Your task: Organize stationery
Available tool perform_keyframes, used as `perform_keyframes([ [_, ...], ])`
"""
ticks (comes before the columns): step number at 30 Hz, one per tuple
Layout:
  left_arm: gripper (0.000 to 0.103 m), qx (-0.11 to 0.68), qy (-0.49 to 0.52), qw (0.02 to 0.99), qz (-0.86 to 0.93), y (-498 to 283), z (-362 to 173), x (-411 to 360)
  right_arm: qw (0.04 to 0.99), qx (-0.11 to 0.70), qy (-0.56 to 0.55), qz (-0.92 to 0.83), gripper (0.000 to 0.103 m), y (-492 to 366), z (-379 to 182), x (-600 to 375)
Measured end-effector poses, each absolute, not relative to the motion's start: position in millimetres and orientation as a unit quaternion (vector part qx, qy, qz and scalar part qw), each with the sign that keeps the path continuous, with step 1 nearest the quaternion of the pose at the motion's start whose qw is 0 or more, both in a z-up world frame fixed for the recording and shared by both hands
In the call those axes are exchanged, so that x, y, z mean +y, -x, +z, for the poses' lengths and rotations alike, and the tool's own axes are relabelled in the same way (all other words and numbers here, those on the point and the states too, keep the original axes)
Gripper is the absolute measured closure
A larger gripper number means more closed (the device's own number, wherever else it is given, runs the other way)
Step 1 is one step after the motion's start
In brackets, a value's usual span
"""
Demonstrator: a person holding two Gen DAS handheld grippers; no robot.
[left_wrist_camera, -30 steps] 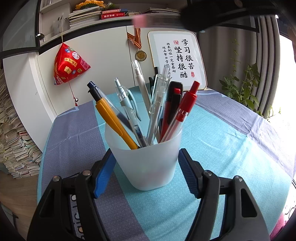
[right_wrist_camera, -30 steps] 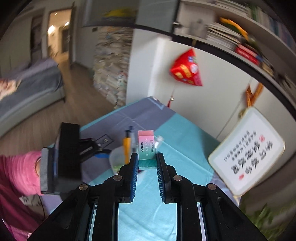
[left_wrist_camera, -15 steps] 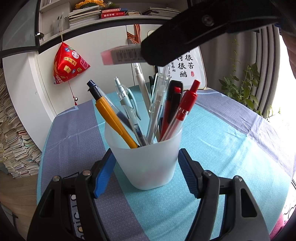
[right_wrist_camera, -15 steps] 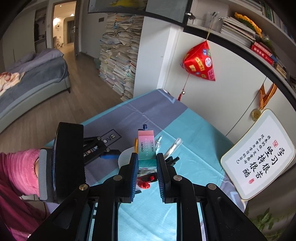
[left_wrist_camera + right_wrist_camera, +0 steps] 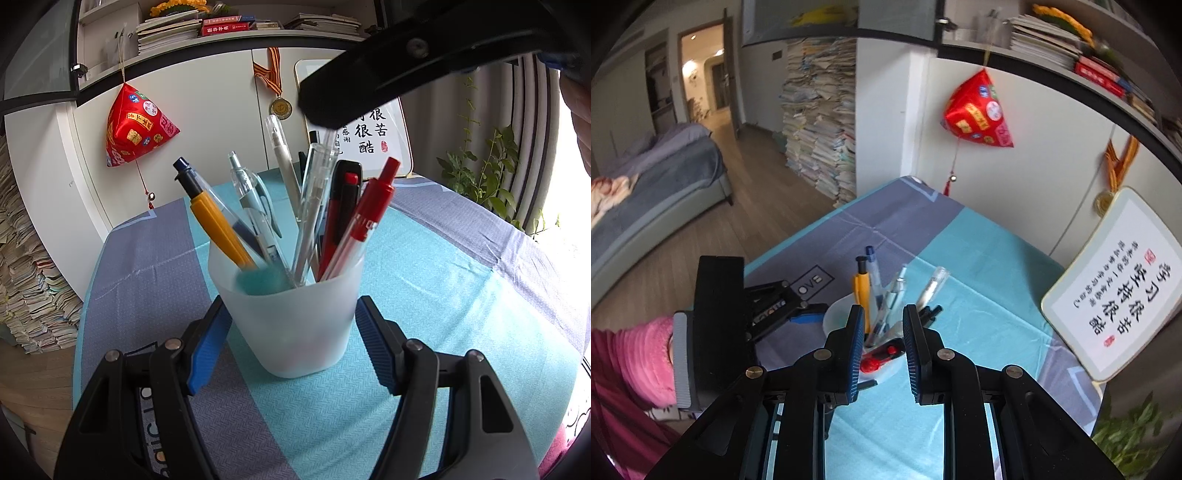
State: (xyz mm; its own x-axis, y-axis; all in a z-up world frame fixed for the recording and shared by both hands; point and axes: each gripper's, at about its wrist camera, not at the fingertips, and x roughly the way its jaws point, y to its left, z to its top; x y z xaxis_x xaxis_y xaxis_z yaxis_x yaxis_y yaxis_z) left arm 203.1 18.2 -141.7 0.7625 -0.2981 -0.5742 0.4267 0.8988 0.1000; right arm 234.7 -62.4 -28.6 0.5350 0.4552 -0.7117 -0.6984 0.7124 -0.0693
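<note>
A frosted white pen cup [image 5: 291, 325] stands on the table and holds several pens. A teal eraser [image 5: 264, 281] lies inside it, at the front among the pens. My left gripper [image 5: 291, 347] is open, with a blue pad on each side of the cup's lower part, close to its wall. My right gripper [image 5: 884, 334] hovers right above the cup [image 5: 834, 317], jaws slightly apart and empty. It shows in the left wrist view [image 5: 406, 62] as a dark bar over the pens.
The table has a teal and grey cloth [image 5: 443, 280]. A framed calligraphy board [image 5: 1115, 314] leans on the wall behind the cup. A red hanging ornament [image 5: 136, 129] and a medal [image 5: 280, 107] hang on the wall. A plant [image 5: 484, 177] stands at the right.
My right gripper came down over the cup with the eraser, opened slightly and let it go. The eraser now lies inside the cup. My left gripper has not moved.
</note>
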Motion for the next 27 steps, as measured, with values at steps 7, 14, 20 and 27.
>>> perform_keyframes([
  [7,0.035,0.285,-0.113,0.932,-0.194,-203,-142,18,0.885,0.339,0.089,0.307,0.082,-227,-26,-96],
  [14,0.031,0.281,-0.118,0.934,-0.185,-203,-141,17,0.898,0.359,-0.012,0.255,0.082,-218,-54,-137],
  [20,0.017,0.269,-0.081,0.944,-0.17,-205,-122,21,0.9,0.369,-0.054,0.226,0.082,-191,-84,-162],
  [27,0.024,0.283,-0.069,0.946,-0.143,-215,-108,10,0.901,0.36,-0.089,0.224,0.082,-169,-93,-181],
])
